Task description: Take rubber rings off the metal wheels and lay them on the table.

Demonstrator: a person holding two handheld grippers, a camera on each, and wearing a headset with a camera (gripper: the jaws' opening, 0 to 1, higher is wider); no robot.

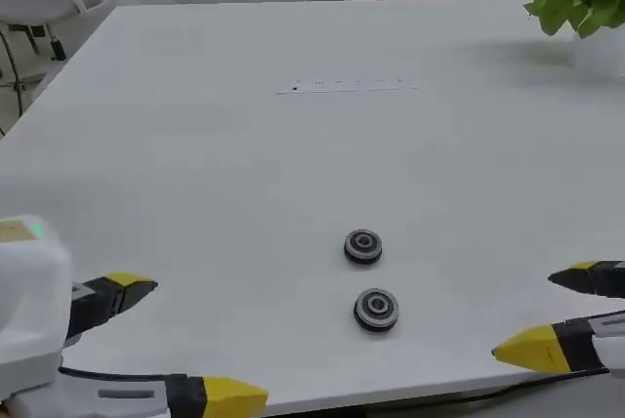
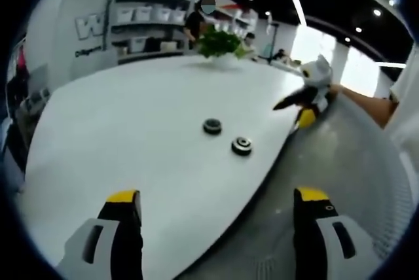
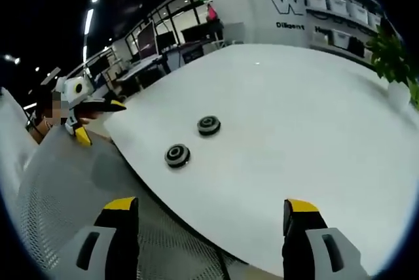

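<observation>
Here, the nearer wheel (image 1: 376, 309) and farther wheel (image 1: 363, 247) are lying flat by the front edge of the table (image 1: 293, 145), rubber rings (image 1: 376, 326) on, between 2 gaping, empty grippers; the right gripper (image 1: 527, 313) is hovering slightly closer than the left gripper (image 1: 186, 345).

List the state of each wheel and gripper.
Far wheel: flat on the table, ring on, untouched.
Near wheel: flat, ring on, untouched.
Left gripper: open, empty.
Right gripper: open, empty.
</observation>
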